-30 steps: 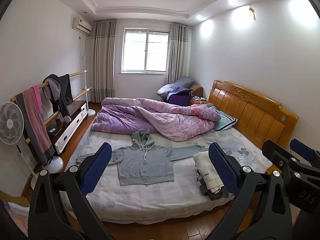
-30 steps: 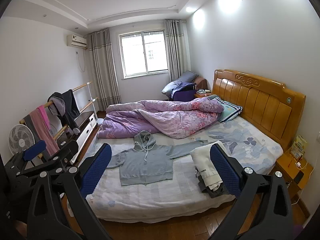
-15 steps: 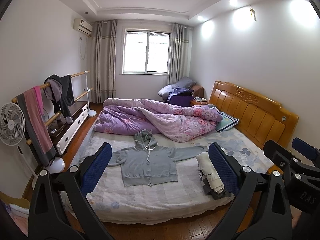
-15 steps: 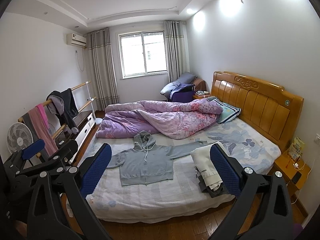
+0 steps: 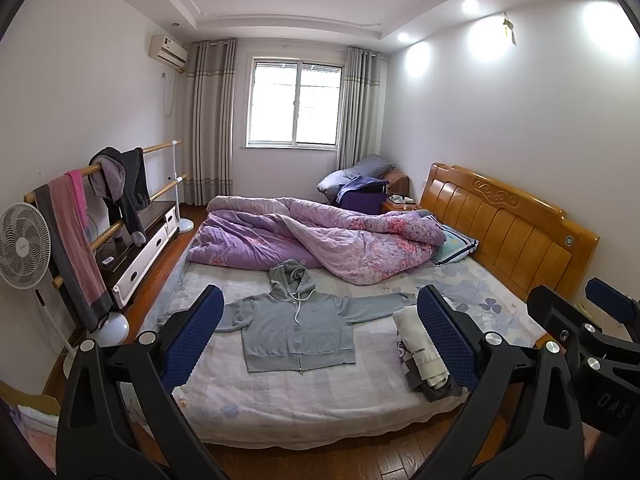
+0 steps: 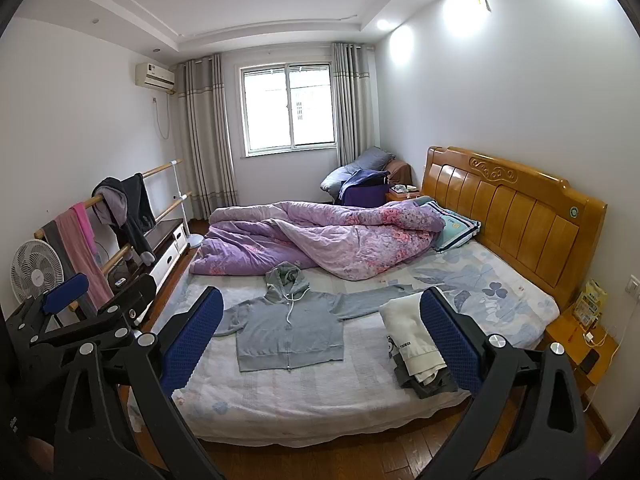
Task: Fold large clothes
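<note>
My left gripper (image 5: 318, 336), right gripper (image 6: 320, 336) gape empty, back from bed; grey zip hoodie (image 5: 298, 330) spread flat, sleeves out, ready for folding.

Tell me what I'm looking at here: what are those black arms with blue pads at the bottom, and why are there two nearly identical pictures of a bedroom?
There is no robot here. A person holds a hand-held claw in each hand, and each claw carries a wide-angle camera that looks out along its two fingers. That gives two pictures: one from the left claw, one from the right claw. The blue pads are the fingertips.

Each camera also catches the other claw at its edge. Both claws are open and hold nothing; they are short of the bed.

On the bed, a grey hoodie lies spread flat with its sleeves out, ready to be folded. To its right sits a pile of clothes, partly hidden by a fingertip. Behind lies a rumpled purple quilt.
</note>
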A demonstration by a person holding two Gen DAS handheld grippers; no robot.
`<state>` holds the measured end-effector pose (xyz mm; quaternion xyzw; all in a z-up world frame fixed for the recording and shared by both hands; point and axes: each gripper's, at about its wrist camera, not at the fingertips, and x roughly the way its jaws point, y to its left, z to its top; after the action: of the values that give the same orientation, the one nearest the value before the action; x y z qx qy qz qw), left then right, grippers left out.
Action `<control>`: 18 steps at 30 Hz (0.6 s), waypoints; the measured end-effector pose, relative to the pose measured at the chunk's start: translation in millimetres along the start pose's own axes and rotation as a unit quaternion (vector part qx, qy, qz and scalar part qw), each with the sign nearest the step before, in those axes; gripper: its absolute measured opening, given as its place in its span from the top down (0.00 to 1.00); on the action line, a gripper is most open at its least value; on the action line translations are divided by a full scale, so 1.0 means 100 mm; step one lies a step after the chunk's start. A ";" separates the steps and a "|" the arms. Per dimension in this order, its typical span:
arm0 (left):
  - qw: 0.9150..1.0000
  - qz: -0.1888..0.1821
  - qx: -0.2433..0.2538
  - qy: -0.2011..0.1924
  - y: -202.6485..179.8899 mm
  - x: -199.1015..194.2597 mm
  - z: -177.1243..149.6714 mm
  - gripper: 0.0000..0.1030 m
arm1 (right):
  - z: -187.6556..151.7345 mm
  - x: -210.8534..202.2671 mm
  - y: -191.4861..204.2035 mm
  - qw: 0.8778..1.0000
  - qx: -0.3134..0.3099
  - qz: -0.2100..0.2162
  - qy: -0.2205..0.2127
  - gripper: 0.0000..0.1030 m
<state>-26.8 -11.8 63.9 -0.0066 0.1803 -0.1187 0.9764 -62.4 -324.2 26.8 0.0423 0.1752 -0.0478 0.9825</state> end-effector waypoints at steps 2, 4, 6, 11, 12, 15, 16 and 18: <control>1.000 0.000 -0.001 0.000 -0.01 0.00 -0.01 0.05 | -0.01 0.00 0.00 1.000 0.000 0.000 0.000 0.08; 1.000 0.000 -0.001 0.000 -0.01 0.00 0.00 0.05 | -0.01 0.00 0.00 1.000 0.000 0.001 0.001 0.08; 1.000 0.000 0.001 0.001 0.00 0.01 0.00 0.05 | -0.01 0.01 -0.01 1.000 0.000 0.002 0.002 0.08; 1.000 0.001 0.001 0.000 -0.01 0.00 0.01 0.05 | -0.01 0.00 -0.02 1.000 0.001 0.002 0.001 0.08; 1.000 0.001 0.002 -0.001 0.00 0.00 0.01 0.05 | 0.00 0.01 -0.03 1.000 0.001 0.003 0.001 0.08; 1.000 0.002 0.001 0.000 0.00 0.02 0.00 0.05 | -0.02 0.02 -0.04 1.000 0.000 0.002 0.001 0.08; 1.000 0.001 0.000 -0.001 0.00 0.02 -0.01 0.05 | -0.02 0.02 -0.04 1.000 0.000 0.002 0.001 0.08; 1.000 0.002 0.001 0.000 0.00 0.02 0.00 0.05 | -0.02 0.02 -0.03 1.000 0.000 0.001 0.002 0.08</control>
<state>-24.9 -12.7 62.8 -0.0056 0.1799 -0.1170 0.9767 -61.4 -327.4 24.4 0.0430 0.1767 -0.0465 0.9822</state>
